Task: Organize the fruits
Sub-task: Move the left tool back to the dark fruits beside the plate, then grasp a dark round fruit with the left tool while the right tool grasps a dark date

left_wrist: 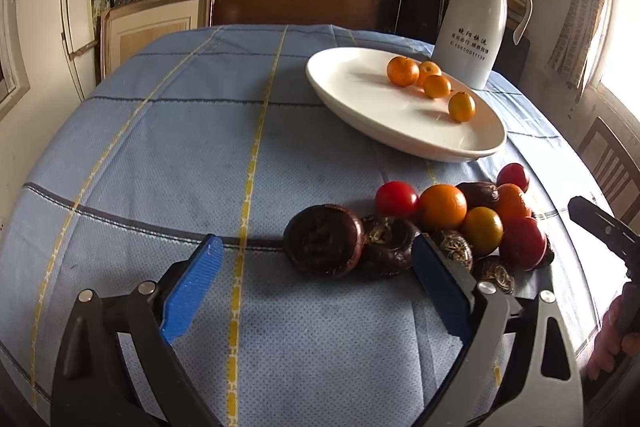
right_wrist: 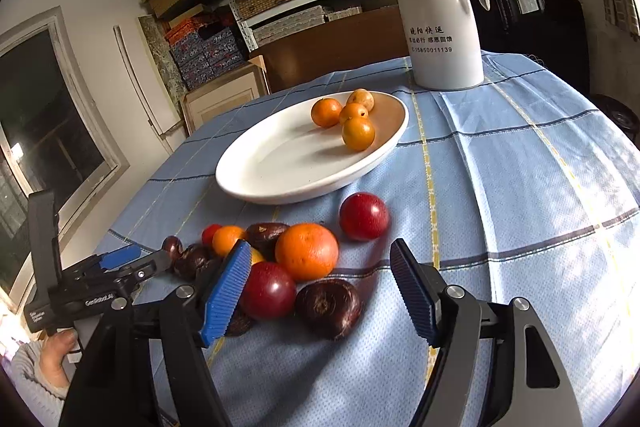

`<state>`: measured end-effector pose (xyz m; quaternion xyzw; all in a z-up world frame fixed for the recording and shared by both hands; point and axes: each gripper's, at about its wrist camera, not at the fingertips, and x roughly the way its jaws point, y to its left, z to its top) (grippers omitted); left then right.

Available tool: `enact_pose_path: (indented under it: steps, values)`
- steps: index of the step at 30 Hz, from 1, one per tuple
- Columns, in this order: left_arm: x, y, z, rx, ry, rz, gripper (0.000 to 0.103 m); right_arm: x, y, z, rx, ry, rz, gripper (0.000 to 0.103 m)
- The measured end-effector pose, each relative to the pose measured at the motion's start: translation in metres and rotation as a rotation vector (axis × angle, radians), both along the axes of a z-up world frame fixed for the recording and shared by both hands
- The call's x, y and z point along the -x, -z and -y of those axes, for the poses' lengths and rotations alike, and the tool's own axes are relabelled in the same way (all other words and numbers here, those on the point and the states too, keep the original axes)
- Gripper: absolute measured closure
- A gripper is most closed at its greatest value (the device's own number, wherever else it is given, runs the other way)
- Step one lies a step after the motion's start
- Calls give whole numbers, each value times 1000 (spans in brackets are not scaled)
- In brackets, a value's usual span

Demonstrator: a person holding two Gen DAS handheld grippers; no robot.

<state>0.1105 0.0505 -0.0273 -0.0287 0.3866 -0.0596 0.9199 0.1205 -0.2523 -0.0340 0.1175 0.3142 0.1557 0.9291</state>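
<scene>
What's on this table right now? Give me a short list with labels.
Plate: white plate holding four small orange fruits
Loose pile: red fruits, an orange and dark brown fruits on the blue checked cloth
Jug: white jug behind the plate
Left gripper: open, empty
Right gripper: open, over the pile

In the left wrist view, the right gripper [left_wrist: 600, 231] is cut off by the right edge of the frame; its fingertips are not visible. The hand [left_wrist: 612, 339] holding it is only partly in frame at lower right. The left gripper's right finger [left_wrist: 436, 283] covers part of the dark fruits [left_wrist: 456, 247] behind it.

In the right wrist view, the right gripper's left finger [right_wrist: 226, 291] hides part of the fruit pile [right_wrist: 256, 255]. The printed text on the white jug [right_wrist: 440, 27] is too small to read reliably.
</scene>
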Motion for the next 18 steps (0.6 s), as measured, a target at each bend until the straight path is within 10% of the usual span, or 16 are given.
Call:
enact_pose_path:
  steps: [18]
  values:
    - [-25, 13, -10, 140, 27, -77, 22, -16, 20, 15, -96, 5, -136, 26]
